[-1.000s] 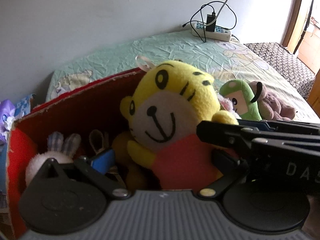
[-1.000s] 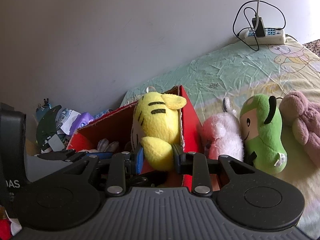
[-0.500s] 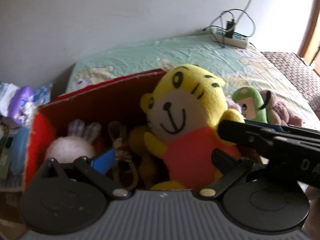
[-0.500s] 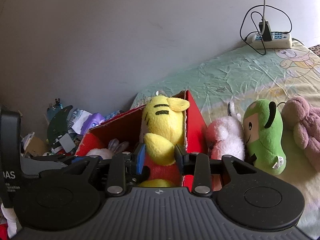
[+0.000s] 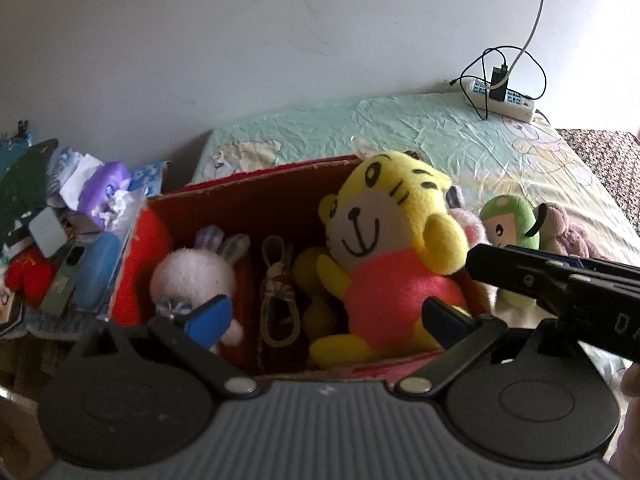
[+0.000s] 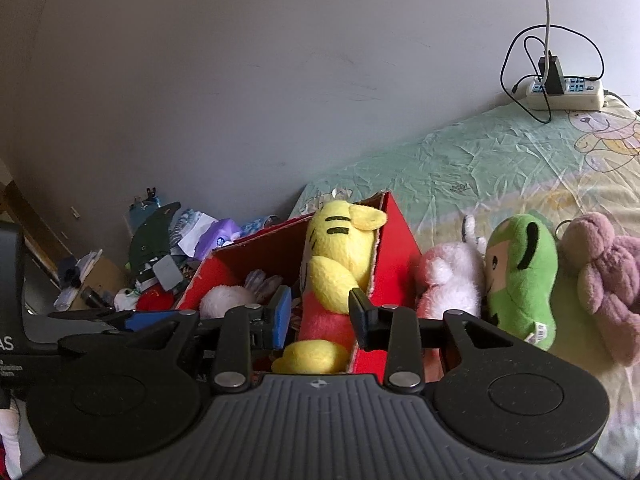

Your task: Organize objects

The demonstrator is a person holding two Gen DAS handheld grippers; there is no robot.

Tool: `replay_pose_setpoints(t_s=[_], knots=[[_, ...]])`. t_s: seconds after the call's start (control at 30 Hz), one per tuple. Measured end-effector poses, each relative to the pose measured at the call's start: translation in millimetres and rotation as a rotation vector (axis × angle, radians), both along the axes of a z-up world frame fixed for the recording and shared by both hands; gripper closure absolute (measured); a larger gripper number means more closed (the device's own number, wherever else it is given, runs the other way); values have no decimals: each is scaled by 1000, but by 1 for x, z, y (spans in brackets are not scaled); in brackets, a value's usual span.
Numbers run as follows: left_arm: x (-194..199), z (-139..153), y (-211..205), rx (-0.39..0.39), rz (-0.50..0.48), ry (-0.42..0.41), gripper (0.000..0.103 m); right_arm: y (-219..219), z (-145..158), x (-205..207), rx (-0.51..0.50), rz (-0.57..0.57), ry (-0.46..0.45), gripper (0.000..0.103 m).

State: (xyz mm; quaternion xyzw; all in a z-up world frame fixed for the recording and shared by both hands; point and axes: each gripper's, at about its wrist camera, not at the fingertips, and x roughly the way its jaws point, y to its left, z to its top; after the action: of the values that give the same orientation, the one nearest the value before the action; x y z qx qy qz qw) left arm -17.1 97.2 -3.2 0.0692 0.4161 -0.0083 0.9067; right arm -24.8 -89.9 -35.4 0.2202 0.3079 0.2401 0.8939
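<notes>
The right gripper (image 6: pixel 319 316) has its jaws parted, one on each side of the yellow tiger toy (image 6: pixel 334 276) and the red box wall; whether the pads touch the toy cannot be told. The left gripper (image 5: pixel 328 316) hangs over the near edge of the red box (image 5: pixel 256 196) with its jaws wide apart and nothing between them. The tiger sits upright in the right end of the box, leaning on its right wall. A white bunny (image 5: pixel 192 276) lies in the left half, with a coiled cord (image 5: pixel 278 300) between the two. Outside, beside the box's right wall on the bed (image 6: pixel 500 160), a pink toy (image 6: pixel 452 280), a green toy (image 6: pixel 520 272) and a purple toy (image 6: pixel 604 276) lie in a row. A power strip (image 6: pixel 564 94) rests at the bed's far edge by the wall.
</notes>
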Motion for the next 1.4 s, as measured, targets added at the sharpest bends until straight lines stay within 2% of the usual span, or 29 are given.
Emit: replay_pose_setpoints(t_s=[0.33, 0.73, 1.03, 1.4], knots=[[-20, 14, -42, -4, 14, -25, 6, -47, -1, -7, 18, 12, 8, 67], [-18, 10, -122, -35, -107, -16, 9, -128, -20, -6, 38, -98, 78, 67], [4, -13, -176, -64, -191, 67, 11, -174, -39, -2, 34, -168, 135, 67], [32, -43, -223, -45, -254, 152, 10, -207, -52, 4, 22, -204, 176, 67]])
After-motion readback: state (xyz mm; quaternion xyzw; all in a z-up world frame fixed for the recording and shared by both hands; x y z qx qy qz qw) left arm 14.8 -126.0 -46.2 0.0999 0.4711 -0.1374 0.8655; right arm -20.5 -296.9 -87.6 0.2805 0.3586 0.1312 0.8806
